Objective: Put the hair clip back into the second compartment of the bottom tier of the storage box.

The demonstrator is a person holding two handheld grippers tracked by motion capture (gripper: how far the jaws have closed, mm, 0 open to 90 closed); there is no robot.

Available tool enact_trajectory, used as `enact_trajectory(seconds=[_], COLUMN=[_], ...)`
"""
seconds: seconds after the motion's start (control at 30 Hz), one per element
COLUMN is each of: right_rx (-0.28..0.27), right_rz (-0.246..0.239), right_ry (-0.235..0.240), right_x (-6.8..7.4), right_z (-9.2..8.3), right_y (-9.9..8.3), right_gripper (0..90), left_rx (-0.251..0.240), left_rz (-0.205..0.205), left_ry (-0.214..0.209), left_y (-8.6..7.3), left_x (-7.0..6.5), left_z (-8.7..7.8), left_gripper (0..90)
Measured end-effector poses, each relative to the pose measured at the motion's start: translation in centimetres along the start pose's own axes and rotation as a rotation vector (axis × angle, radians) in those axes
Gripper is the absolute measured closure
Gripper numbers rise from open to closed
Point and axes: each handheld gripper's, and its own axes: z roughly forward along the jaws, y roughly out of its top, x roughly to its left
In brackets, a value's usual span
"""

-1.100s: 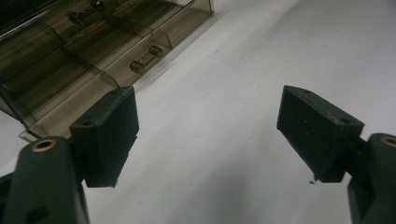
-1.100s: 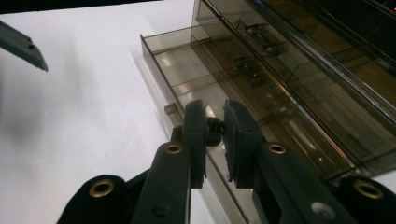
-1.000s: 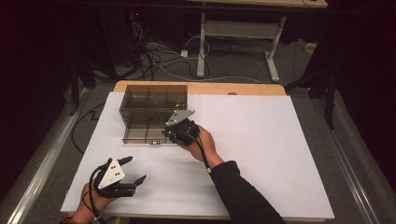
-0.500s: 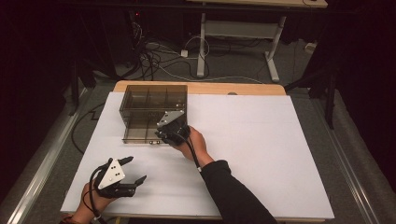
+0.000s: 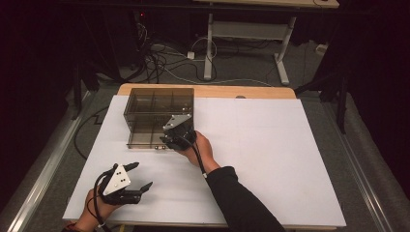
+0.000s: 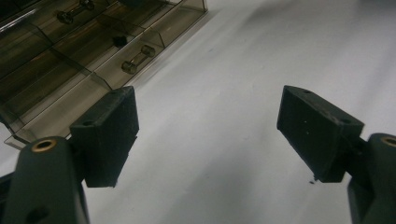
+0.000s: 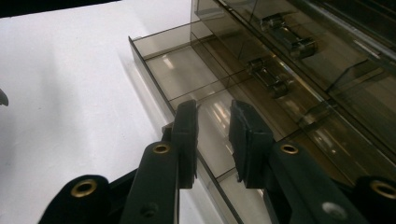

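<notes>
Currently a smoky plastic organiser is seen at the tabletop's far left, a pulled-out drawer lying empty. Its front wall is straddled by the right gripper, whose jaws have just been opening, while the left gripper is held wide open over bare tabletop, holding nothing.

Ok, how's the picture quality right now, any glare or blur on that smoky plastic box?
High view: dark room, white table cover brightly lit, the box sharp. Right gripper view: light streaks glare off the box's clear walls, and the right claw up close looks soft. Left gripper view: the left claw is in shadow, and the box at the corner is slightly blurred.
</notes>
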Motion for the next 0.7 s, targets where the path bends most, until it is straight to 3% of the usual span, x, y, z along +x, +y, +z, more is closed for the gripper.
enact_trajectory(seconds=[0.23, 0.4, 0.7], right_rx=[-0.032, -0.059, -0.095], right_rz=[0.02, 0.015, 0.043], right_ry=[-0.001, 0.011, -0.028], right_x=[0.0, 0.1, -0.7], right_z=[-0.9, -2.0, -4.4], right_y=[0.0, -0.2, -1.5], right_gripper=[69.8, 68.0, 65.4], left_rx=[0.003, 0.007, 0.014], left_rz=[0.016, 0.005, 0.02], left_ry=[0.005, 0.002, 0.006], left_y=[-0.1, -0.1, -0.1], left_x=[0.1, 0.0, -0.1], left_z=[0.1, 0.1, 0.3], left_gripper=[19.7, 19.7, 19.7])
